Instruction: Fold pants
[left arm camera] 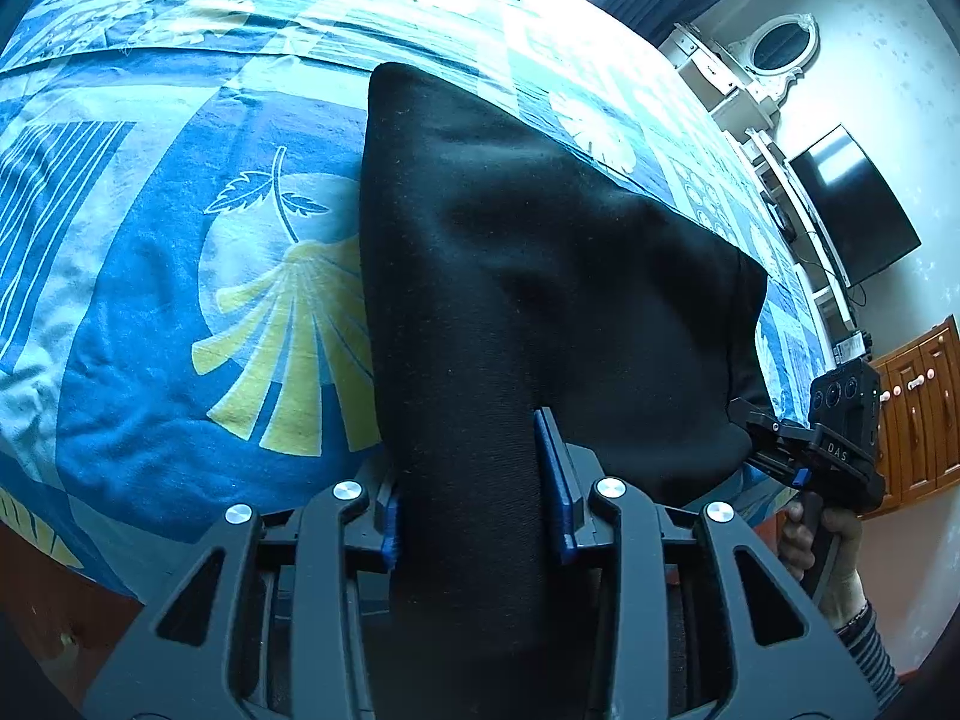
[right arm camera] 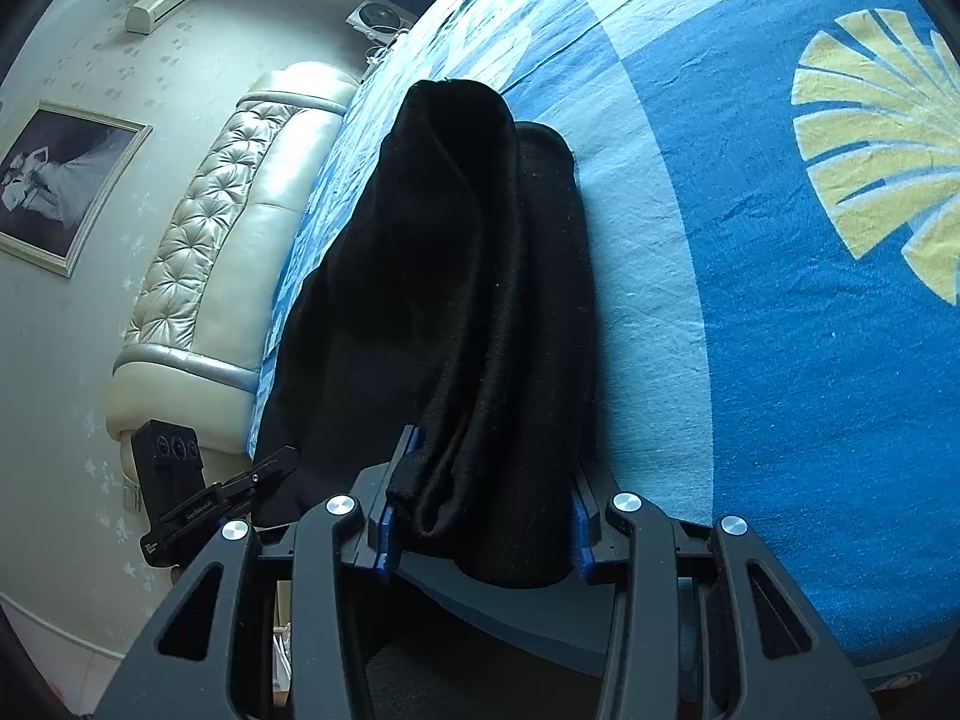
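Black pants (left arm camera: 540,240) lie bunched lengthwise on the blue patterned bedsheet (left arm camera: 180,312), with their near end lifted. My left gripper (left arm camera: 474,504) is shut on a thick fold of that near end, and the cloth fills the gap between its blue pads (left arm camera: 555,480). In the right wrist view the pants (right arm camera: 456,240) run away from me as a long roll, and my right gripper (right arm camera: 486,516) is shut on their other near corner. The right gripper (left arm camera: 744,420) also shows at the pants' right edge, held by a hand (left arm camera: 816,540). The left gripper (right arm camera: 270,468) appears at the pants' left edge.
The bed's near edge lies just below both grippers. A cream tufted headboard (right arm camera: 228,228) stands along one side of the bed. A dark TV (left arm camera: 852,210), a white mirrored dresser (left arm camera: 774,54) and a wooden cabinet (left arm camera: 924,408) stand past the other side.
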